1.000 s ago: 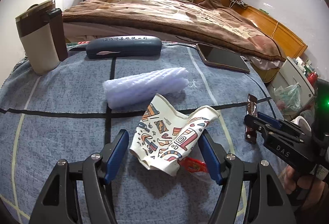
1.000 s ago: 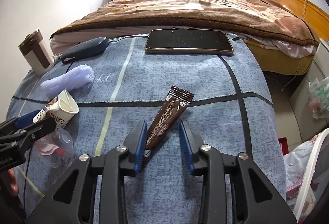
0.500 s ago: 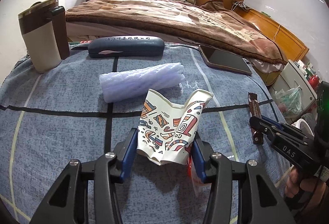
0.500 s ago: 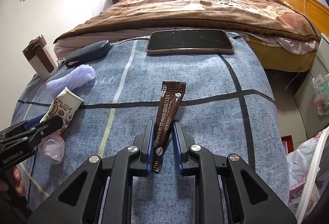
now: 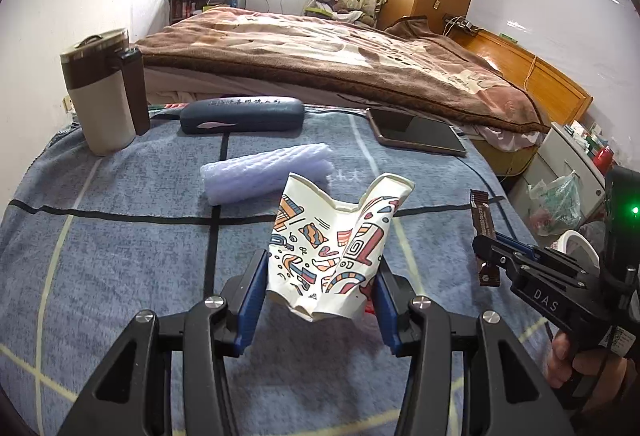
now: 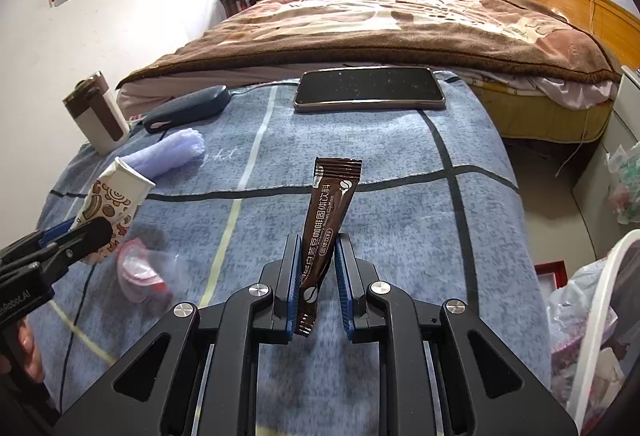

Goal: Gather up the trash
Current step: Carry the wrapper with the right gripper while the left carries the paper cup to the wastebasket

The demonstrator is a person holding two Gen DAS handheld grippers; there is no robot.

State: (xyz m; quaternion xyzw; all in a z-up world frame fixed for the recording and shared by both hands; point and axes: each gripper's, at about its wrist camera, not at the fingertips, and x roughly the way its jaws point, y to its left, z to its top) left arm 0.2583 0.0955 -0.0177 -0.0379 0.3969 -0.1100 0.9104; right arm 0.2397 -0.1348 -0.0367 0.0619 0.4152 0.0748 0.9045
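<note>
Left gripper (image 5: 320,296): jaws clenched on a crushed paper cup (image 5: 334,248) with a coloured doodle print, lifted off the blue cloth-covered worktop (image 5: 120,256). Right gripper (image 6: 317,276): jaws clamped on a brown coffee stick sachet (image 6: 324,232), standing upright between the pads, printed with Chinese characters and "Coffee". "DAS" readable on the right gripper's body in the left view; "GenRobot.AI", partly cut off, on the left gripper's body in the right view.

Just left of the right jaws, flat on the cloth: a clear plastic wrapper (image 6: 142,272) with pink and red inside, contents hard to make out. Beyond the left jaws: a pale foam net sleeve (image 5: 266,173), then a dark glasses case (image 5: 242,114) with unreadable embossed characters, a brown-and-cream tumbler (image 5: 106,91) far left, a phone (image 5: 418,135) far right. Behind all, a bed (image 5: 340,63) under a brown blanket.
</note>
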